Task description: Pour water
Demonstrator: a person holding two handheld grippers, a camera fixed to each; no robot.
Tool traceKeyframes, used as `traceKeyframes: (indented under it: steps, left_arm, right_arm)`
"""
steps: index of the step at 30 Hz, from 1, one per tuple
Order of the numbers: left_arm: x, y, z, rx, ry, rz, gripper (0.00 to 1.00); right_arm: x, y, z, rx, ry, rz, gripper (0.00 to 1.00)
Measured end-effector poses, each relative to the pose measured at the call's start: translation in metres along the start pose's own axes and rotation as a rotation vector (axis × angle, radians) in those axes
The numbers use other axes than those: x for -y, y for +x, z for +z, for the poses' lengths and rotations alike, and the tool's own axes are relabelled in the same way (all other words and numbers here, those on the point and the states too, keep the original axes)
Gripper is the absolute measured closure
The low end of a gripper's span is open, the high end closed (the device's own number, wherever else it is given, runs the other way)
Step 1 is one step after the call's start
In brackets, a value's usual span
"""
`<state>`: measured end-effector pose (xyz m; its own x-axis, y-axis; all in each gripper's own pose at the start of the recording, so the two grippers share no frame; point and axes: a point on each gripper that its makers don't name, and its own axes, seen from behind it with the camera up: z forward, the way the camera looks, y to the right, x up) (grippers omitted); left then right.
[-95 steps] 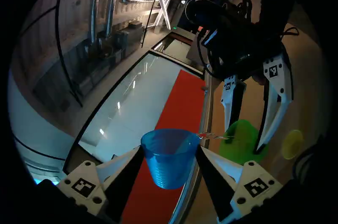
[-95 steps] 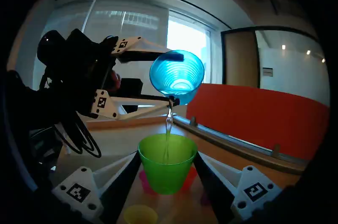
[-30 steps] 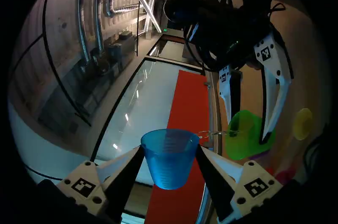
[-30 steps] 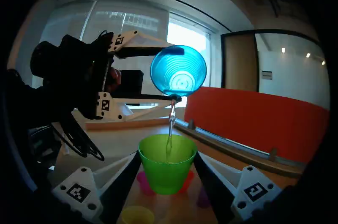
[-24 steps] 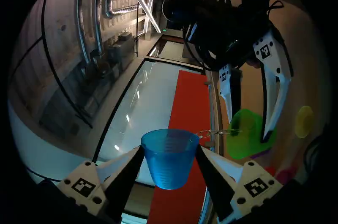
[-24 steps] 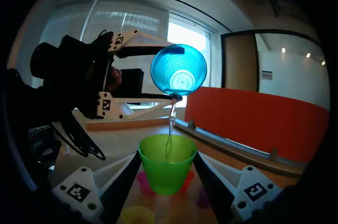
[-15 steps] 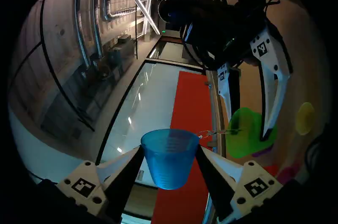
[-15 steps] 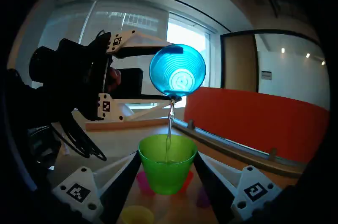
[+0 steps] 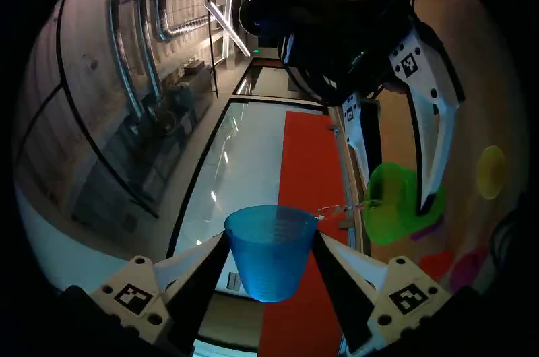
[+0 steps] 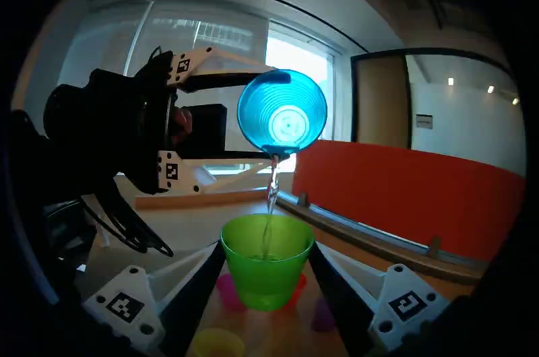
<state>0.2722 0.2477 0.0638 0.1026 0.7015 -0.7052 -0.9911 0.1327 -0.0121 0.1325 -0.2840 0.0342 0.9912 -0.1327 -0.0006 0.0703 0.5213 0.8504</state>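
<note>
My left gripper (image 9: 271, 256) is shut on a blue cup (image 9: 271, 252), held tipped on its side. A thin stream of water (image 10: 271, 202) runs from its rim into a green cup (image 10: 267, 259). My right gripper (image 10: 267, 269) is shut on that green cup and holds it upright under the blue cup (image 10: 281, 114). In the left gripper view the green cup (image 9: 396, 203) sits at the right between the white fingers (image 9: 431, 141) of the right gripper. In the right gripper view the left gripper (image 10: 269, 114) reaches in from the left, with a hand behind it.
Small coloured cups stand on the wooden table (image 10: 202, 225) under the green cup: yellow (image 10: 215, 343), pink (image 10: 228, 287) and purple (image 10: 322, 318). A red panel (image 10: 418, 188) runs along the table's far side, with a rail (image 10: 377, 236) before it. Windows lie behind.
The blue cup has tipped a little further, its mouth facing the right gripper view more squarely. Water keeps running into the green cup. The green cup has held its place.
</note>
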Motion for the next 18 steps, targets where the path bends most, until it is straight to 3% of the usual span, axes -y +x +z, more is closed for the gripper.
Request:
traceKeyframes:
  steps: [18]
  left_arm:
    - [0.014, 0.004, 0.0, 0.0, 0.034, 0.087, 0.14]
  right_arm:
    - [-0.002, 0.004, -0.001, -0.009, -0.009, -0.002, 0.1]
